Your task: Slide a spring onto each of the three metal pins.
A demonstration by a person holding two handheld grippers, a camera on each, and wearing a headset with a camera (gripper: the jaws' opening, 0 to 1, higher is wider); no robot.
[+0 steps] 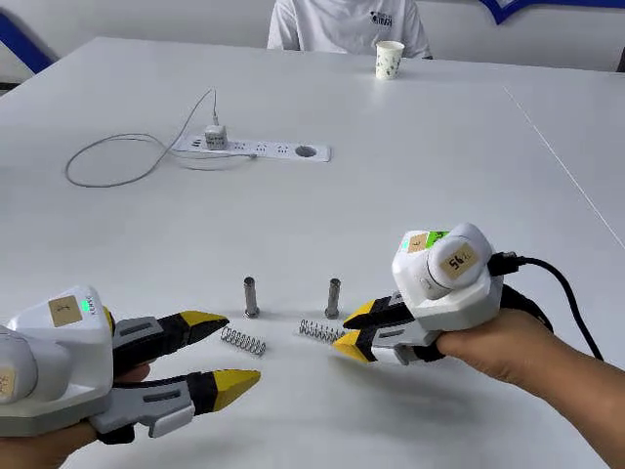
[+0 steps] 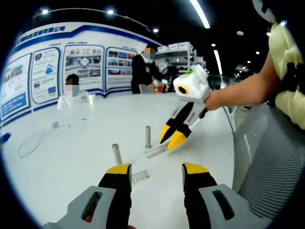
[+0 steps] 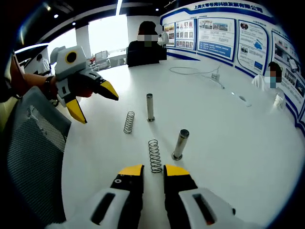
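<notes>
Pickup stage: two springs lie on the tabletop beside bare upright pins. Right gripper jaws are set narrowly parted at one spring's end; left gripper jaws gape empty. Closure is required next.

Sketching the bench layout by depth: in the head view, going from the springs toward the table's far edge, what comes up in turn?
In turn: springs → metal pins → power strip → paper cup → person seated at the far edge.
</notes>
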